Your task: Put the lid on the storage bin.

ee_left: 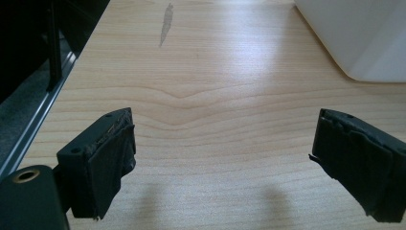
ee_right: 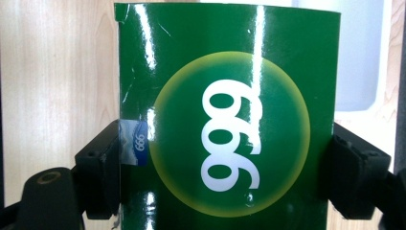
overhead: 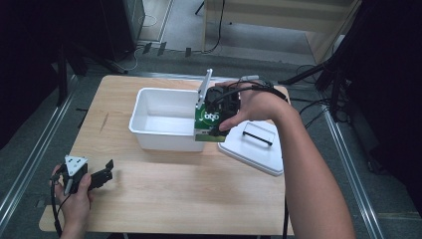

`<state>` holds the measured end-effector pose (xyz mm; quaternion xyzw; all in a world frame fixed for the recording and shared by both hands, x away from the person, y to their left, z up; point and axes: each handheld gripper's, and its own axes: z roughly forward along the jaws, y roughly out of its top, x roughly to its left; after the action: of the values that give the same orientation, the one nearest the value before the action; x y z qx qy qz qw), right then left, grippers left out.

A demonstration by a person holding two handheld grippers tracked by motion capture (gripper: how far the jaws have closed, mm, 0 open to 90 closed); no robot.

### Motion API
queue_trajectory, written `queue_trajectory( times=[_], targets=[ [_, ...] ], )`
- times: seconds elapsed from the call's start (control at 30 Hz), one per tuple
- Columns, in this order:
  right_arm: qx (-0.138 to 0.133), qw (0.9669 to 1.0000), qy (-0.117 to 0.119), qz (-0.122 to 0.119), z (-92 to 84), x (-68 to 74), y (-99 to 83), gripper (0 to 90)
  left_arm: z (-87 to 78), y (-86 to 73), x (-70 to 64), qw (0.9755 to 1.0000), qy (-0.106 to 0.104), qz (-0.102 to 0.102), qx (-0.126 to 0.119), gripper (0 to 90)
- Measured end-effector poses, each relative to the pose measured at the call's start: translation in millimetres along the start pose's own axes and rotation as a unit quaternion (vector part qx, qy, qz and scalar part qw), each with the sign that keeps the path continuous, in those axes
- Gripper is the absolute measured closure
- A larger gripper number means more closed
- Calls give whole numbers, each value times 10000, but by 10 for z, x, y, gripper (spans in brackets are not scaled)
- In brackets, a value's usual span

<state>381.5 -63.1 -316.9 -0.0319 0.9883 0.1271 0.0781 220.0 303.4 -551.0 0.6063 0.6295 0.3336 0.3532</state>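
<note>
My right gripper [overhead: 215, 119] is shut on a green box [overhead: 207, 124] printed with a yellow circle and white digits, held at the right end of the white tub [overhead: 149, 130]. In the right gripper view the green box [ee_right: 225, 120] sits between both black jaws, which press its two sides. My left gripper [overhead: 104, 172] rests low over the table's front left corner, jaws wide apart. In the left gripper view its fingers [ee_left: 103, 163] stand open over bare wood, with nothing between them.
The white tub is open and looks empty. Its white lid [overhead: 254, 147] with a black handle lies on the table to the right of it. A corner of the tub [ee_left: 364, 38] shows far ahead of the left gripper. The wooden table [overhead: 189, 194] has free room in front.
</note>
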Motion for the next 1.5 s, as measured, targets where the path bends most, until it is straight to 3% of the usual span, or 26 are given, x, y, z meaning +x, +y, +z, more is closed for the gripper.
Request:
queue_trajectory(
  times=[0.3, 0.5, 0.8, 1.03, 1.07, 1.33, 1.5],
  targets=[
    [-2, 10000, -91, 22, 49, -117, 141, 166, -2, 0, 5, 10000, -10, -3, -2, 83],
    [-88, 9998, -143, -137, 99, -189, 239, 166, -2, -1, 7, 10000, -23, -7, -10, 83],
    [-93, 9997, -214, -72, 165, -311, 365, 166, -1, -2, 7, 10000, -18, -28, -23, 83],
    [-93, 9993, -293, -212, 261, -371, 456, 166, -2, -1, 10, 10000, -29, -19, -17, 83],
    [-49, 9995, -302, -104, 271, -370, 461, 166, -2, -1, 11, 10000, -29, -19, -16, 83],
    [-15, 9986, -511, -169, 431, -444, 504, 164, -1, -1, 13, 10000, -39, -56, -32, 83],
    [-33, 9988, -467, -157, 530, -465, 518, 164, 0, -3, 15, 10000, -48, -71, -49, 84]
  ],
)
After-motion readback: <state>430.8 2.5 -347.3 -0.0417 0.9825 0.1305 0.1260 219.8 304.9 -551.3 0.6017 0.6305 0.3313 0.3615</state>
